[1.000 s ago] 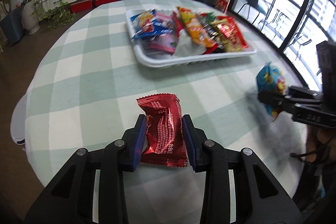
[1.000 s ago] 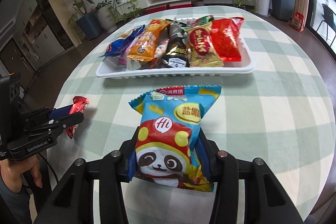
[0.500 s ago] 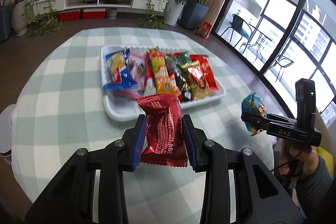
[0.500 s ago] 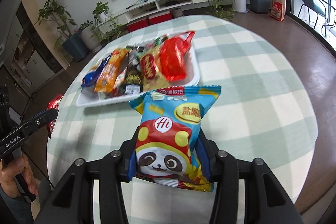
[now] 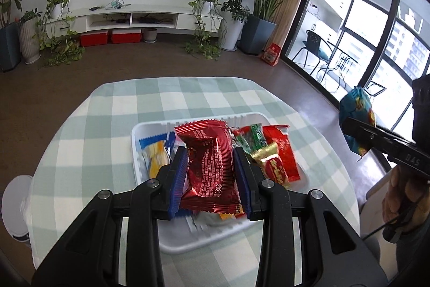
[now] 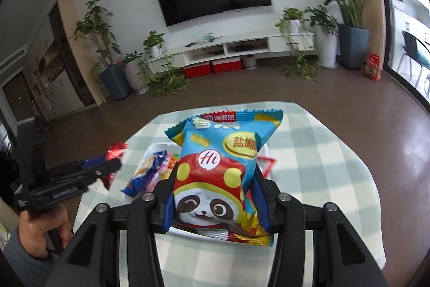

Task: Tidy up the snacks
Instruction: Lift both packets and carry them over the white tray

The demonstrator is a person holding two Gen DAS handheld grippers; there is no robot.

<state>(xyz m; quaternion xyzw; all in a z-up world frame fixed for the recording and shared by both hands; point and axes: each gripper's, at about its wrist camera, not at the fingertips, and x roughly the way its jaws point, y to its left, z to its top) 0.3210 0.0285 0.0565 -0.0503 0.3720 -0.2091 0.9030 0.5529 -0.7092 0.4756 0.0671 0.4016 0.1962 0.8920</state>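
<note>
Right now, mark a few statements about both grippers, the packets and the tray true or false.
1. The left gripper holds a red packet. True.
2. The right gripper is open and holds nothing. False: it is shut on the panda packet.
3. The white tray already holds several snacks. True.
4. The red packet lies on the tablecloth. False: it is held up in the gripper over the tray.
5. The tray sits on the floor. False: it is on the checked tablecloth.
</note>
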